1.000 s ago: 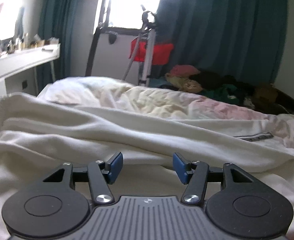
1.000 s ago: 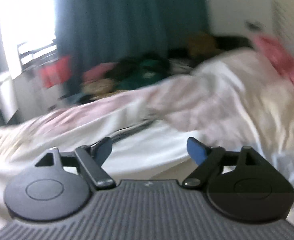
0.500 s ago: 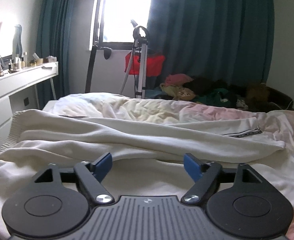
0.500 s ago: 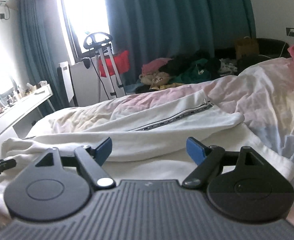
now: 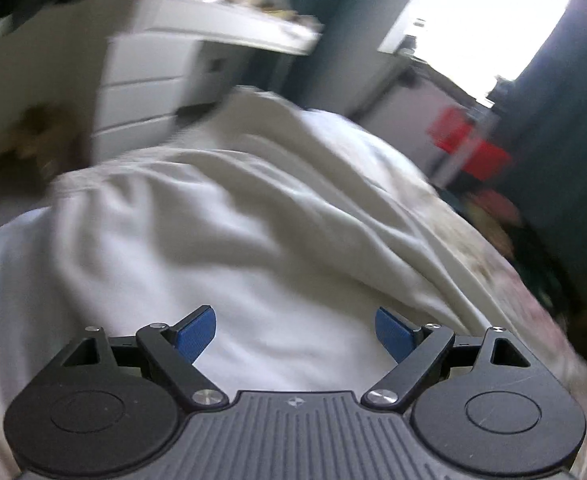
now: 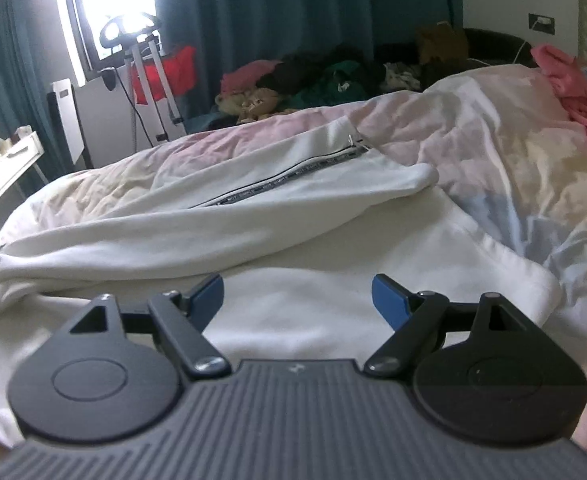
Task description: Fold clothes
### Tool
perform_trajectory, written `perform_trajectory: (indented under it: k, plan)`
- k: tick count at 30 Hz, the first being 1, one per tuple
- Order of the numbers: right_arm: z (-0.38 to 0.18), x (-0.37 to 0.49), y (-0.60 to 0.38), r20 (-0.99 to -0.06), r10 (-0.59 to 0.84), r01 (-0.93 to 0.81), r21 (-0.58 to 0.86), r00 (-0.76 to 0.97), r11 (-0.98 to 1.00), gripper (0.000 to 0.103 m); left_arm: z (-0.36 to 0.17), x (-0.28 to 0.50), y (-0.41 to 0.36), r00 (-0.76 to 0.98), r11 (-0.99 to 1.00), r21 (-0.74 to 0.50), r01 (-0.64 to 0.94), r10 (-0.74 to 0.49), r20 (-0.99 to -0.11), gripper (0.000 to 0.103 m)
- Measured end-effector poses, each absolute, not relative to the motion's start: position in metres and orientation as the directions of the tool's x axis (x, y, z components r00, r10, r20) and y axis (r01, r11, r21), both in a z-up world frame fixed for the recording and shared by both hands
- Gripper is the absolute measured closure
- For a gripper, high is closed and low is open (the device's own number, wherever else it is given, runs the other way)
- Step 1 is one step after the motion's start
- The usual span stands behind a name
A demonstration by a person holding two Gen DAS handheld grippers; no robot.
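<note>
Nearest you, both grippers, left and right, gape wide and hold nothing over one white jacket spread across the bed. It looks soft, light and floppy, so pinch a hem or sleeve edge. One zipper runs beyond; far off lies one clothes heap.

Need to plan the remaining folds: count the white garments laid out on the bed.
1: a white zip-up jacket spread across the bed, ahead of the open right gripper and the left gripper. More could lie beneath it.
</note>
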State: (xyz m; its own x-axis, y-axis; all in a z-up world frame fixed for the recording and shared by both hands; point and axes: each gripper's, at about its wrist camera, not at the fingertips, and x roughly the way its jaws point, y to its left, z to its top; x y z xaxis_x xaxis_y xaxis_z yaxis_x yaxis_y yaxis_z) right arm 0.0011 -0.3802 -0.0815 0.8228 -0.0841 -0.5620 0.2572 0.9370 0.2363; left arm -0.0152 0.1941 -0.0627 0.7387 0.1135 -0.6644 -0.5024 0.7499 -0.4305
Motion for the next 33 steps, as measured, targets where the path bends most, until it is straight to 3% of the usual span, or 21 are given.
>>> perform_trajectory:
  k: [5,10,18,25,28,33]
  plan:
    - [-0.082,-0.005,-0.395,-0.558,-0.083,0.293,0.298,0.826,0.909,0.02,-0.049,-0.014,0.253,0.662,0.676,-0.407,-0.615,0.162,-0.732,0.013]
    - [-0.083,-0.011,-0.409,-0.553,-0.083,0.327,0.358,0.829,0.875,0.02,-0.051,-0.035,0.294,0.609,0.618,-0.348,-0.705,0.277,-0.743,0.014]
    - [-0.086,-0.023,-0.44,-0.537,-0.09,0.397,0.49,0.839,0.776,0.02,-0.096,-0.043,0.327,0.612,0.405,-0.543,-0.736,0.055,-0.789,0.016]
    - [-0.097,-0.038,-0.474,-0.553,-0.106,0.479,0.593,0.827,0.647,0.02,-0.082,-0.057,0.324,0.754,0.456,-0.662,-0.595,0.03,-0.656,0.024]
    - [-0.106,-0.069,-0.517,-0.535,-0.189,0.554,0.687,0.823,0.47,0.02,-0.077,-0.068,0.323,0.825,0.447,-0.747,-0.492,-0.034,-0.564,0.026]
    - [-0.146,-0.098,-0.565,-0.599,-0.226,0.64,0.722,0.768,0.261,0.019,-0.088,-0.078,0.327,0.841,0.355,-0.797,-0.488,-0.052,-0.538,0.029]
